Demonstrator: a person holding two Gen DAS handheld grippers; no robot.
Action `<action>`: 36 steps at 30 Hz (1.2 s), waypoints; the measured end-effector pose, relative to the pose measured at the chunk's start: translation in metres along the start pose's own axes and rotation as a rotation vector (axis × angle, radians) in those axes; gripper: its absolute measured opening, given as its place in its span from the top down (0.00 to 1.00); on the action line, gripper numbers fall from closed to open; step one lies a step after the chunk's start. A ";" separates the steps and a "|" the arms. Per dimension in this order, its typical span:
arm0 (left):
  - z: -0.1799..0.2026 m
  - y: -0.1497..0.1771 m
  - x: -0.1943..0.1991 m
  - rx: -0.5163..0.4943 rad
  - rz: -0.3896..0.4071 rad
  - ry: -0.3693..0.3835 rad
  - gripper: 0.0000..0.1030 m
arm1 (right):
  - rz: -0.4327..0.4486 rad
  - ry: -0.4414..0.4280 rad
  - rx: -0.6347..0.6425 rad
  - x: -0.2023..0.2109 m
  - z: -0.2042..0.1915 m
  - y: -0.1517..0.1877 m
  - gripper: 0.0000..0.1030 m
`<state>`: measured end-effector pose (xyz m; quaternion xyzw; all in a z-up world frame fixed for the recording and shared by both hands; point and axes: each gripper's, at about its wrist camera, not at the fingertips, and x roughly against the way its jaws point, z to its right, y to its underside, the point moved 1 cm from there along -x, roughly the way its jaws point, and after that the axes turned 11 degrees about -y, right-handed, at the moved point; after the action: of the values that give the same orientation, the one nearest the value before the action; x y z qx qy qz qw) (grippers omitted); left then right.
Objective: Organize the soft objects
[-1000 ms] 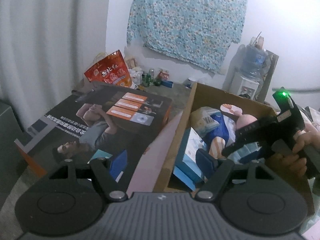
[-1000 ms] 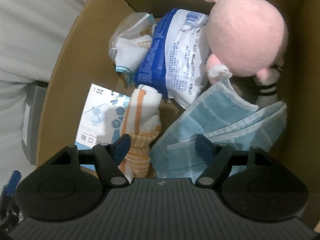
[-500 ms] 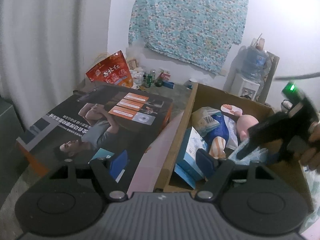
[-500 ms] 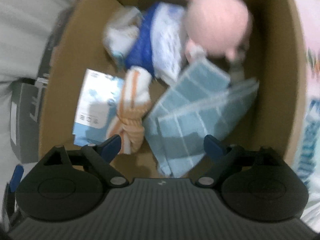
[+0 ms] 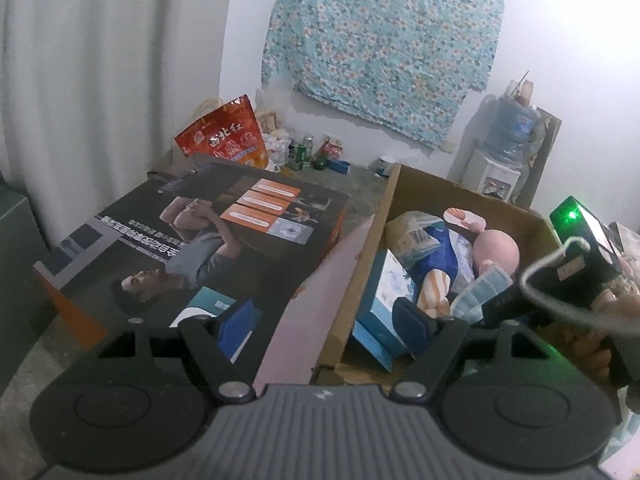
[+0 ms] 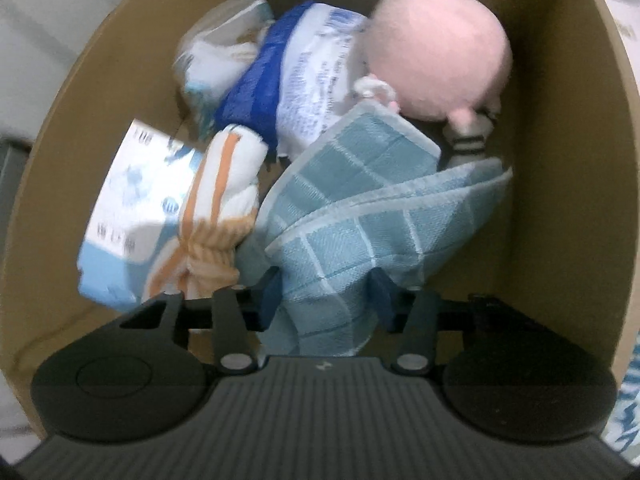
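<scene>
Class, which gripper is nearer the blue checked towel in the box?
Right. The right gripper has just closed its jaws around the towel inside the box. The left gripper hangs open, outside the box's near corner.

I see a light-blue checked towel (image 6: pixel 360 216), pink plush (image 6: pixel 436 48), orange-striped white cloth (image 6: pixel 224 184), and a brown box (image 6: pixel 560 160).

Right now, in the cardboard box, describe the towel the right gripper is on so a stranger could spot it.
Find the open cardboard box; near its front lies the blue checked towel, folded, below the pink plush toy. It alone has pale blue squares with white lines, unlike the orange-striped cloth beside it.
</scene>
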<state>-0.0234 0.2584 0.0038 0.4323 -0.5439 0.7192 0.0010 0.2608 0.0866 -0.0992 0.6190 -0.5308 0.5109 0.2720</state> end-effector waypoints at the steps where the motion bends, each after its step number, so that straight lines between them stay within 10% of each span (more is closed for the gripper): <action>1: 0.001 0.000 0.000 -0.004 -0.002 0.003 0.25 | 0.006 0.000 0.021 0.000 -0.002 0.003 0.56; 23: 0.031 0.003 0.021 -0.069 -0.006 0.040 0.18 | 0.332 -0.451 -0.177 0.123 0.054 0.013 0.28; 36: 0.099 0.001 0.044 -0.237 0.031 0.232 0.02 | 0.745 -0.627 -0.299 0.223 0.139 0.206 0.17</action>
<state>0.0105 0.1599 0.0340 0.3348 -0.6279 0.6949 0.1035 0.0973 -0.1797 0.0177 0.4658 -0.8389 0.2811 -0.0154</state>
